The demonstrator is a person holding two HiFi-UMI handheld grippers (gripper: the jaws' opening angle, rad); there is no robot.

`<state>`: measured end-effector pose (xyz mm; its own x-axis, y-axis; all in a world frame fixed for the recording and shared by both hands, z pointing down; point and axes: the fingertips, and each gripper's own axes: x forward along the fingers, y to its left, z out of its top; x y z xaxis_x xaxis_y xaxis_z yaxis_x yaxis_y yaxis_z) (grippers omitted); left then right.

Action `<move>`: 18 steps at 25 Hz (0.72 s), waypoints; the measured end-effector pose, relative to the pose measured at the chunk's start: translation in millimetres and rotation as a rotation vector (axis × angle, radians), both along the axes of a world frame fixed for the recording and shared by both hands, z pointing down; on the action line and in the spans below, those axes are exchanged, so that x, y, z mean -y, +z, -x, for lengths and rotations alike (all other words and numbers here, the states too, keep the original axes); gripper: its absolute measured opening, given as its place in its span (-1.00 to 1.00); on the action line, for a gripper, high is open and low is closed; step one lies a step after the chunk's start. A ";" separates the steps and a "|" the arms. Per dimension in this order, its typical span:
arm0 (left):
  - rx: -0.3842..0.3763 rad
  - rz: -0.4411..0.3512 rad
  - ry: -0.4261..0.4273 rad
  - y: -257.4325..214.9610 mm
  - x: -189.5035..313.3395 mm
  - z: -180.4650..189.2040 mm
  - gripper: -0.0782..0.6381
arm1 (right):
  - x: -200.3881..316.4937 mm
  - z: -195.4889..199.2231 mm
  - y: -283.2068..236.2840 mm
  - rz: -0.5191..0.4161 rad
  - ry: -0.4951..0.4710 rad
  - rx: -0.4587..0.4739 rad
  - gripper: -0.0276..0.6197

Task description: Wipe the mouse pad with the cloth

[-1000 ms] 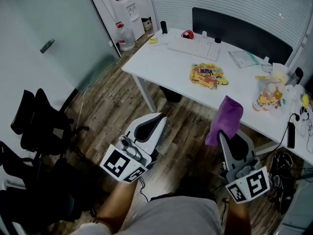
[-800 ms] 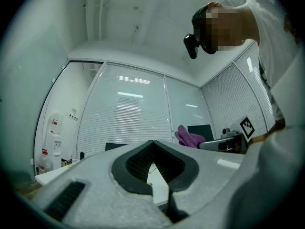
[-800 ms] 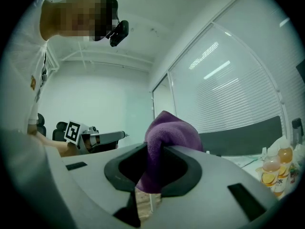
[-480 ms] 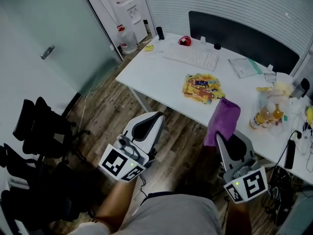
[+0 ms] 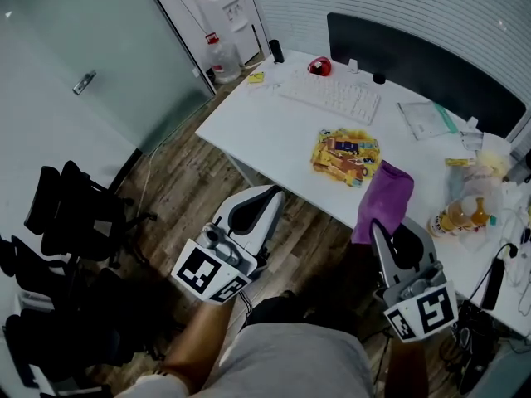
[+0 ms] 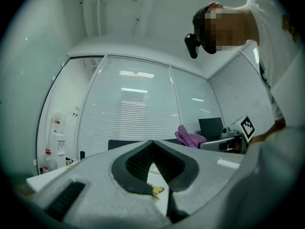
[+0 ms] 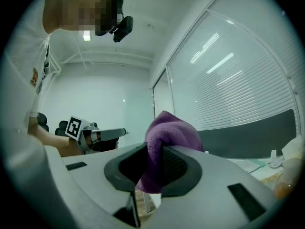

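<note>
- The right tongs [image 5: 380, 226] are clenched on the purple cloth [image 5: 383, 196]. In the right gripper view the cloth [image 7: 169, 132] bunches above the jaws and hangs a little below them.
- The left tongs [image 5: 267, 196] are closed tip to tip, with nothing between them.
- The mouse pad [image 5: 344, 154], yellow and printed, lies flat on the white tabletop [image 5: 265, 123], between the keyboard [image 5: 329, 98] and the near edge.
- Both tongs hang over the wood floor, short of the tabletop. The cloth is not on the pad, though its top edge overlaps the pad's corner in the head view.
- The step in hand looks like carrying the cloth to the pad; wiping seems not yet begun.
- The next move calls for bringing the right tongs forward and down until the cloth presses on the pad, then sweeping across it.
- The left tongs could pin an edge so the pad does not slide.
- The bottles [image 5: 460, 214] stand near on the right, so the sweep should stay clear of them.
</note>
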<state>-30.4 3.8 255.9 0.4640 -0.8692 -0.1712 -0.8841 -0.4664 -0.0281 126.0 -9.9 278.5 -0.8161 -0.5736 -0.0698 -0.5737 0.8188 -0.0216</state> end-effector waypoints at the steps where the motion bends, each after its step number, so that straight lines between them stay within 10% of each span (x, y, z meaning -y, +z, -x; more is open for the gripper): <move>1: -0.001 0.003 -0.002 1.1 2.8 1.5 -0.74 | 2.9 1.5 1.1 0.003 -0.001 -0.002 -0.70; 18: -0.011 0.006 0.075 15.6 90.2 33.2 -0.74 | 71.9 40.1 2.2 -0.009 0.076 -0.078 -0.70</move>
<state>-63.6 -86.4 271.6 0.5263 -0.8329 -0.1712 -0.8467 -0.5318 -0.0156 85.9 -81.8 280.7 -0.7737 -0.6334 -0.0134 -0.6335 0.7731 0.0327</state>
